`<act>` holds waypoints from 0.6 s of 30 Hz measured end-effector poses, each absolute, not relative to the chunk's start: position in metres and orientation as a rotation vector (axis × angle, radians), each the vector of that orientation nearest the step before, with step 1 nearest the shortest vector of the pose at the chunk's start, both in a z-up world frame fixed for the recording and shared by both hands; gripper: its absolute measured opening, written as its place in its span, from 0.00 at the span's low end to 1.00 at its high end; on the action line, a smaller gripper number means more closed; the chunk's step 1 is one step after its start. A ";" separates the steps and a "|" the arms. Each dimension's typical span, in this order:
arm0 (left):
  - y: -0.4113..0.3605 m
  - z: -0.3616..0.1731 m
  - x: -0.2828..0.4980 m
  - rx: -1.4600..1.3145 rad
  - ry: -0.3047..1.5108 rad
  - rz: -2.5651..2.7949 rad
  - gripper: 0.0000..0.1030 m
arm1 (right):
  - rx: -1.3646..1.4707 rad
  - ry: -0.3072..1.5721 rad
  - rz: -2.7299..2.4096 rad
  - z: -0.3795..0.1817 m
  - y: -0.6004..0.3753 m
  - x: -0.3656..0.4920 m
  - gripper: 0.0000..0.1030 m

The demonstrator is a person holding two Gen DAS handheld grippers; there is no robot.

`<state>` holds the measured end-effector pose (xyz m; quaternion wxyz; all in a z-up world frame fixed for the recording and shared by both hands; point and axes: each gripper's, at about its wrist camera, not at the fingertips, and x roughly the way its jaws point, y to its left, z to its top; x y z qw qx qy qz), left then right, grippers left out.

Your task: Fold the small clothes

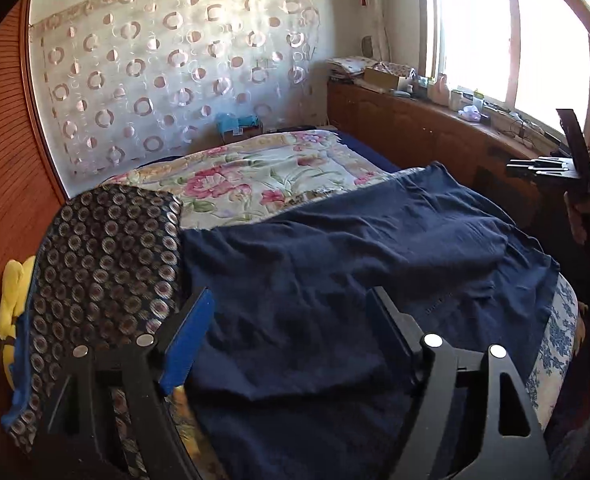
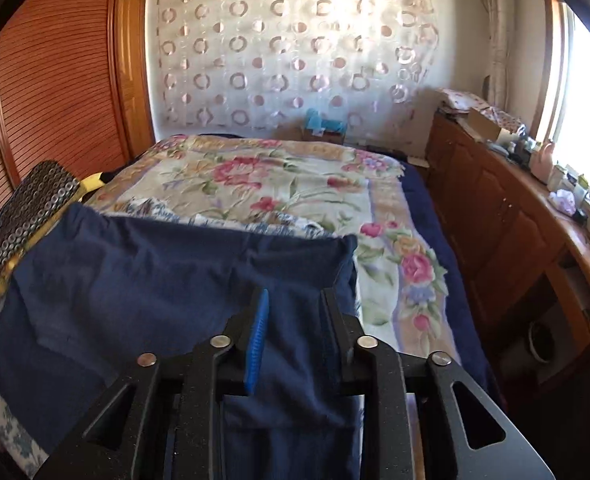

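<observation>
A dark navy garment point(image 1: 335, 264) lies spread and wrinkled across the near end of the bed. It also shows in the right wrist view point(image 2: 167, 280). My left gripper point(image 1: 291, 300) is open, its jaws wide apart just above the garment's near part, holding nothing. My right gripper point(image 2: 295, 300) hovers over the garment's right edge with its jaws partly apart and cloth lying between and under them; no grip on the cloth shows. The right gripper also shows in the left wrist view point(image 1: 535, 166) at the far right, above the garment's right side.
A floral quilt point(image 1: 255, 172) covers the bed beyond the garment. A circle-patterned dark cloth point(image 1: 103, 264) and a yellow item point(image 1: 13, 296) lie at the left. A wooden cabinet point(image 2: 503, 224) with clutter runs along the right under the window. A louvred wooden door point(image 2: 55, 92) stands left.
</observation>
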<state>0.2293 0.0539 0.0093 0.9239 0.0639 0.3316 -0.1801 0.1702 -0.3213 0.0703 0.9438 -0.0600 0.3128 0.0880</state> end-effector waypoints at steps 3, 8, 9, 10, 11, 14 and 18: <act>0.049 -0.002 0.223 0.098 0.701 -0.375 0.77 | -0.097 0.664 0.194 0.057 -0.338 0.185 0.40; 0.045 -0.033 0.213 0.088 0.769 -0.368 0.77 | -0.049 0.711 0.207 0.040 -0.357 0.186 0.41; 0.044 -0.040 0.212 0.090 0.789 -0.367 0.77 | -0.042 0.718 0.210 0.036 -0.355 0.192 0.41; 0.044 -0.047 0.214 0.091 0.803 -0.367 0.77 | -0.034 0.723 0.213 0.033 -0.357 0.191 0.41; 0.043 -0.052 0.214 0.093 0.818 -0.367 0.77 | -0.027 0.728 0.215 0.030 -0.355 0.192 0.41; 0.041 -0.068 0.214 0.091 0.852 -0.360 0.77 | -0.014 0.737 0.205 0.021 -0.363 0.193 0.40; 0.032 -0.087 0.213 0.129 0.895 -0.352 0.77 | -0.001 0.759 0.222 0.014 -0.368 0.192 0.41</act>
